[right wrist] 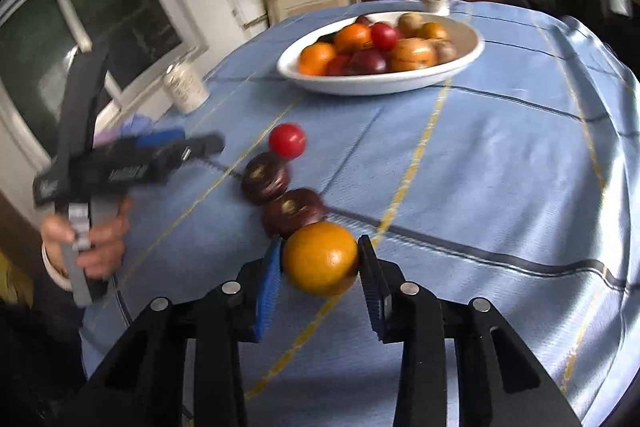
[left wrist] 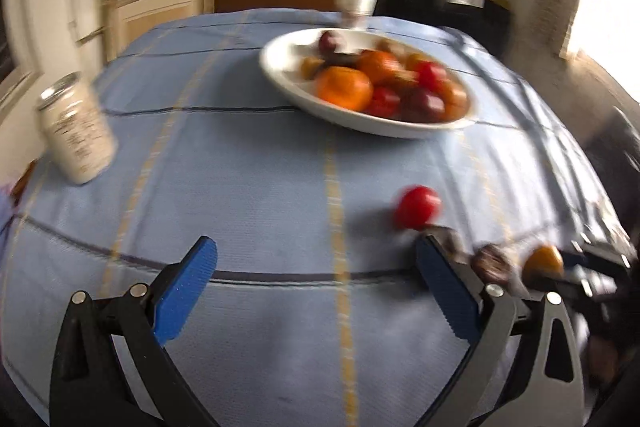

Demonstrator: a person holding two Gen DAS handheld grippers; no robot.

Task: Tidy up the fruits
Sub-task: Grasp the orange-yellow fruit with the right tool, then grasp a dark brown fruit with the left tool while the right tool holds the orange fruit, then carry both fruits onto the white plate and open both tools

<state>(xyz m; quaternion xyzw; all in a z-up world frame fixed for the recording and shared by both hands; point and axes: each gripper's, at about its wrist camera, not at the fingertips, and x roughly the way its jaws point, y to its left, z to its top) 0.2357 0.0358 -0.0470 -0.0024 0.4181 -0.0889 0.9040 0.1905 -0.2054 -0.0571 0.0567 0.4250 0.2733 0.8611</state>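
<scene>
My right gripper point(right wrist: 320, 259) is shut on an orange fruit point(right wrist: 320, 259), one blue pad against each side of it, just above the blue tablecloth. Behind it two dark purple plums point(right wrist: 292, 213) point(right wrist: 265, 183) and a red fruit point(right wrist: 287, 140) lie in a row. A white bowl point(right wrist: 360, 85) further back holds several oranges, plums and red fruits. My left gripper point(left wrist: 316, 245) stands open over bare cloth with nothing between its fingers. The red fruit point(left wrist: 416, 207) lies just beyond its right finger. The held orange point(left wrist: 544, 261) shows at the left wrist view's right edge.
A white jar point(left wrist: 78, 135) stands near the table's left edge and a paper cup point(left wrist: 354, 9) behind the bowl point(left wrist: 360, 123). A hand point(right wrist: 92, 247) holds the left gripper at the left. Shelves, a cabinet and a window lie beyond the table.
</scene>
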